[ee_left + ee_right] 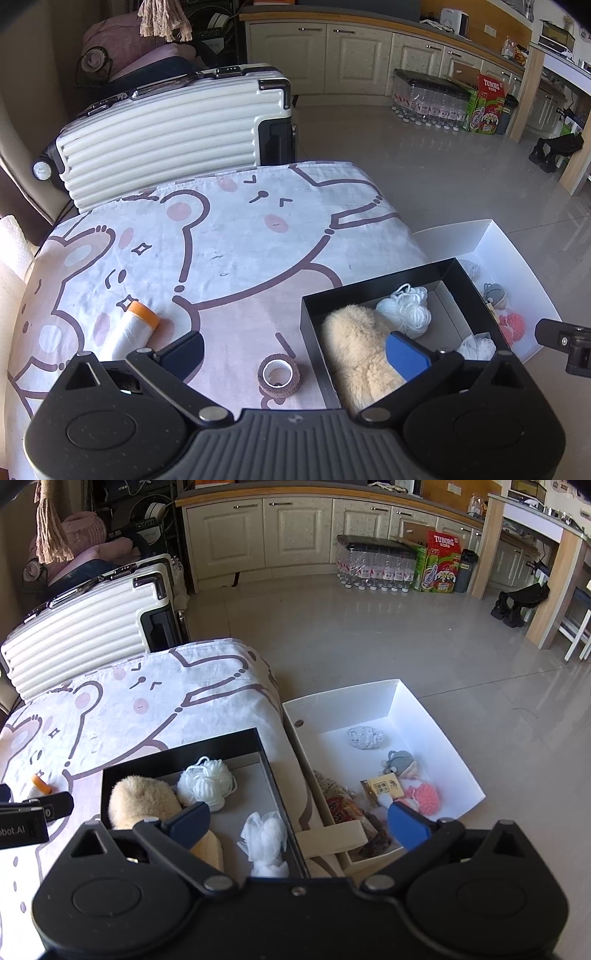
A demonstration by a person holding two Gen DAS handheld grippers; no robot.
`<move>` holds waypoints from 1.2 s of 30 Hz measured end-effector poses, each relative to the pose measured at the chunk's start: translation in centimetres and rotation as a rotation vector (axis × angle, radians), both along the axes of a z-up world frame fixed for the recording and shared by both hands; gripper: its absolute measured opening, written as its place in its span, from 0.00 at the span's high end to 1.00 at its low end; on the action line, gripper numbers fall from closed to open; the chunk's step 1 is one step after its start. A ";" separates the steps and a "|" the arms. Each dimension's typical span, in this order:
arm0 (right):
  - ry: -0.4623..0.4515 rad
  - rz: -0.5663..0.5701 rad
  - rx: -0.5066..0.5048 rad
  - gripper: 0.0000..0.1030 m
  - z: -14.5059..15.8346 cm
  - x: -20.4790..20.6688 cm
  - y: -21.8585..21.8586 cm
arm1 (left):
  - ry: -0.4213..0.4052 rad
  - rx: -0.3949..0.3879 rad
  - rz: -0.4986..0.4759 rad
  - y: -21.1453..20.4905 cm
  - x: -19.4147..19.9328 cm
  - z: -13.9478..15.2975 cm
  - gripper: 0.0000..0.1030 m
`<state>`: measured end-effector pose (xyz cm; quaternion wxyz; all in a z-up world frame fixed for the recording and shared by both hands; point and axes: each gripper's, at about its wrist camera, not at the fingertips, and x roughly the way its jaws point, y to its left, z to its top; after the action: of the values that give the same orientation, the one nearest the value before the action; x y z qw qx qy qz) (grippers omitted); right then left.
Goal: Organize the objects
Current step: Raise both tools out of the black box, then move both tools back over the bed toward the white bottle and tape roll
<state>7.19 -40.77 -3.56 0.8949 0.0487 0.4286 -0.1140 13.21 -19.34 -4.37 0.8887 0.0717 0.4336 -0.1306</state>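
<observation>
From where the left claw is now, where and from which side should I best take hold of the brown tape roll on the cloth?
The brown tape roll lies flat, its hole facing up, apart from the black box. I would come from above with the open left claw and close across the outer wall, or put one finger into the hole and pinch the wall. Its side is low, so a level approach looks harder.

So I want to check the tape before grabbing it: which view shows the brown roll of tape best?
The left wrist view: the brown roll of tape lies in full on the bear-print cloth. The right wrist view doesn't show it.
</observation>
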 end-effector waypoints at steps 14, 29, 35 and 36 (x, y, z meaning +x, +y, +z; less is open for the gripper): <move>0.007 0.016 -0.009 0.00 -0.5 0.7 1.1 | 0.003 -0.009 0.017 1.4 0.6 -0.3 0.00; 0.011 0.118 -0.006 0.00 -1.0 3.2 7.1 | -0.010 0.011 0.124 8.0 1.6 0.1 0.00; 0.011 0.166 0.003 0.00 -1.1 4.0 9.8 | -0.015 0.023 0.168 10.8 1.7 0.4 0.00; 0.010 0.172 0.006 0.00 -1.1 4.1 10.2 | -0.015 0.026 0.174 11.2 1.7 0.4 0.00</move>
<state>11.32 -30.54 -4.67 0.8991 0.0136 0.4360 -0.0358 14.91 -8.12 -3.95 0.8990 0.0466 0.4330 -0.0466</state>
